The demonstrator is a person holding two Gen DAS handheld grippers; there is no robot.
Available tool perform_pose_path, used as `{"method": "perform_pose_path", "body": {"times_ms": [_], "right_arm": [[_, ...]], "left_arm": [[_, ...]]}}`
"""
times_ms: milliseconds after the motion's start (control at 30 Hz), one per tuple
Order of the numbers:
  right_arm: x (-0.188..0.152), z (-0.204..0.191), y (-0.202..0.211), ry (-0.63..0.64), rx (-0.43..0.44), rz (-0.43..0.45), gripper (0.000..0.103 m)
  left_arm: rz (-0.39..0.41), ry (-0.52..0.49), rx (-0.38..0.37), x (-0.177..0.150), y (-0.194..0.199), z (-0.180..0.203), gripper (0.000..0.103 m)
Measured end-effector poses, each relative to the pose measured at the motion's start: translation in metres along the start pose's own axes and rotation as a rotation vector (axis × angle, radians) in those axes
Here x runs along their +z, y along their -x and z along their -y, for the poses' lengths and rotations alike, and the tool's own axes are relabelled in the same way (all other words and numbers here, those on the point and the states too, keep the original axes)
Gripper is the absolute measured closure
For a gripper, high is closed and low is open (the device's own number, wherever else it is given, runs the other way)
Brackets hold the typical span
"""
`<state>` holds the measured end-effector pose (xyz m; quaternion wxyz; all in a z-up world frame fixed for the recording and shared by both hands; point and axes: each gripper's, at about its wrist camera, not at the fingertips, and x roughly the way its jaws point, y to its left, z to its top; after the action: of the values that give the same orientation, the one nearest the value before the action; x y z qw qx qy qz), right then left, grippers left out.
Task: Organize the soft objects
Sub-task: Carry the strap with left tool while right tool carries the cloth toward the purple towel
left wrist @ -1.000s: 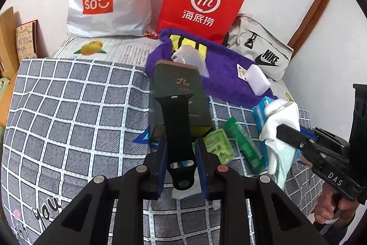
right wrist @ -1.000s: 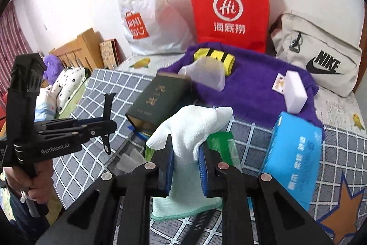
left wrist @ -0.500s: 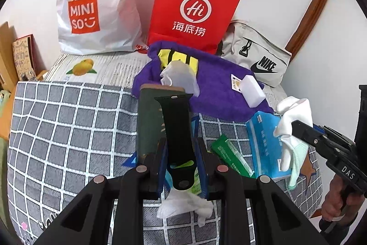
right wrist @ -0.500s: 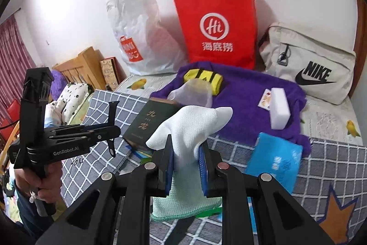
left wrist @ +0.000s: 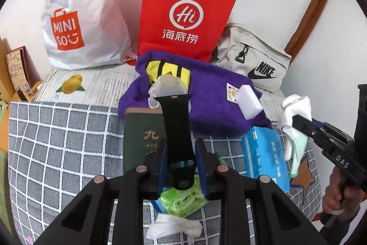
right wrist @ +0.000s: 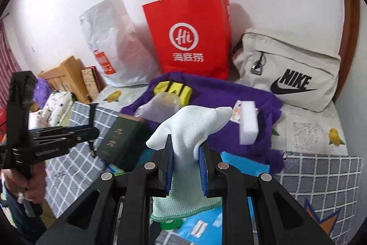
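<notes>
Bags stand by the wall at the back of the bed: a white bag, a red bag and a grey bag. In front of them lies a purple towel, with a green book and a blue pack near it. The left gripper is clamped on a black strap held up over the book, and the right gripper is clamped on a white glove held up over the bed.
</notes>
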<state>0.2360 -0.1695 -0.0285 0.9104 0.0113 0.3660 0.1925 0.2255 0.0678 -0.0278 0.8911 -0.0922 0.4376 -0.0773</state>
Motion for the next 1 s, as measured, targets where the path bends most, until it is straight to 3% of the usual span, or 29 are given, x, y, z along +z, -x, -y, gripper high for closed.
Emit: {"method": "perform_pose_path", "body": {"times_ms": [500, 1000], "right_arm": [[0.034, 0.038, -0.055, -0.045, -0.074, -0.013, 0.083], [0.052, 0.049, -0.140, -0.061, -0.084, -0.112, 0.082]], "left_arm": [[-0.027, -0.016, -0.010, 0.042, -0.034, -0.005, 0.080], [-0.064, -0.035, -0.023, 0.077, -0.082, -0.004, 0.080]]}}
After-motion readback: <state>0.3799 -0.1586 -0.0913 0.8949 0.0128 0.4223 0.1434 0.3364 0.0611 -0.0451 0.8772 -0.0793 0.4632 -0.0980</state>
